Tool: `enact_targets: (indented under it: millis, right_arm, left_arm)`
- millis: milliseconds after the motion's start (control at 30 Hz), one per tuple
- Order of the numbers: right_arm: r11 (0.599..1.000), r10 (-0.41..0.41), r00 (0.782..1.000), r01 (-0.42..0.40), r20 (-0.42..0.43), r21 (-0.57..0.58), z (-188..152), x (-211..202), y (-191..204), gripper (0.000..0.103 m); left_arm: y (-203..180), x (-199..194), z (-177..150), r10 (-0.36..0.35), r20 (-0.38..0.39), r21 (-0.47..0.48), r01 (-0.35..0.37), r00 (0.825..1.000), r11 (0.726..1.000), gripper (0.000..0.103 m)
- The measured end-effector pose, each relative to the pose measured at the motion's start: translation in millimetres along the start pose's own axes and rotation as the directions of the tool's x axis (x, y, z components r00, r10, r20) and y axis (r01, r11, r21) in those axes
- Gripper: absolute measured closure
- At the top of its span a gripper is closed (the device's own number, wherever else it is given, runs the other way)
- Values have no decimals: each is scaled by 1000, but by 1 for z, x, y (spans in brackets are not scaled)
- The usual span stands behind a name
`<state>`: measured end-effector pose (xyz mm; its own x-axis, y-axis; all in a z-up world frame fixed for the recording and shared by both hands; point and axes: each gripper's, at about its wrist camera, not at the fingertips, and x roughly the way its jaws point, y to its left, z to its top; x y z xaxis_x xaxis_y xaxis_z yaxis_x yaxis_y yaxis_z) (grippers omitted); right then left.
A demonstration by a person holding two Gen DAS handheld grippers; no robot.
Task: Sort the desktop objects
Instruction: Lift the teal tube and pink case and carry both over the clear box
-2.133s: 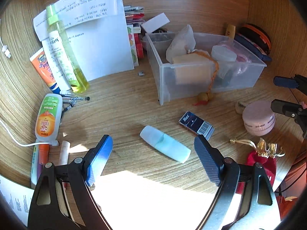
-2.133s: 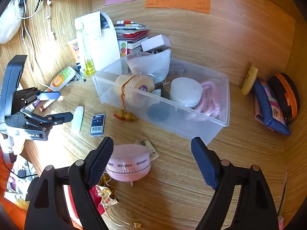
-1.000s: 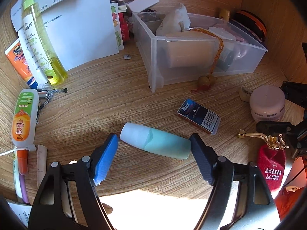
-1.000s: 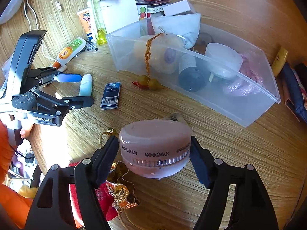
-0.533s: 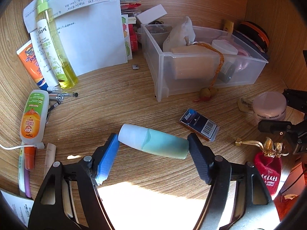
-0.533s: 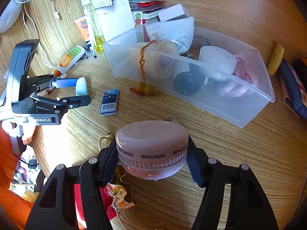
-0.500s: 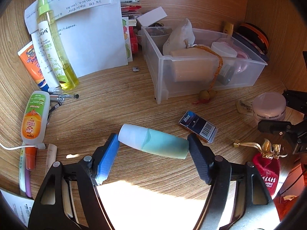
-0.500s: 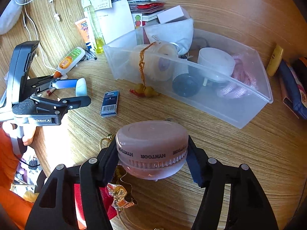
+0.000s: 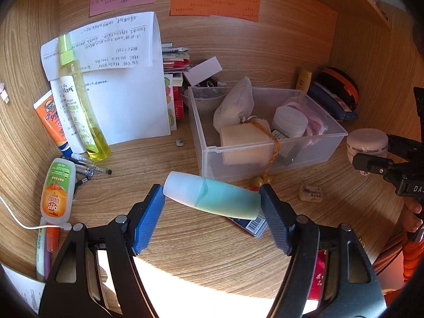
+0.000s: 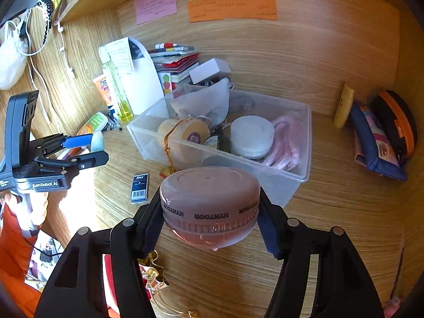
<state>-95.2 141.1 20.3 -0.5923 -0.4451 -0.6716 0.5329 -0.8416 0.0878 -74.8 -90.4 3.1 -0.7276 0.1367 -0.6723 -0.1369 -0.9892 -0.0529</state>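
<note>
Jaws of the left gripper (image 9: 212, 202) clench a teal tube (image 9: 212, 197), the right gripper (image 10: 209, 216) a pink jar (image 10: 209, 206), both seemingly clear of the wood-grain tabletop (image 9: 159, 156); sunlight floods its near edge, a clear bin (image 9: 265, 153) toward its back edge.

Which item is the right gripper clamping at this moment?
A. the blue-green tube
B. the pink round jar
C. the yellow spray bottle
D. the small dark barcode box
B: in the right wrist view the right gripper has both pads pressed against the sides of the pink jar, held clear of the desk; the tube is in the left gripper.
</note>
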Motion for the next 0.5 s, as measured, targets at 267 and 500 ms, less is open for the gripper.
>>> enact_targets:
  millis: [267,500]
  right_arm:
    - [998,-55,997,53,54,31,16,-11,-23,43]
    - [995,-85,995,81,60,63,31,0,-42,43]
  left_arm:
    - [-9,5,20,-13,14,19,13,1000,1000,30]
    - [-11,15,38,-24,21,18,24,999,1000,30]
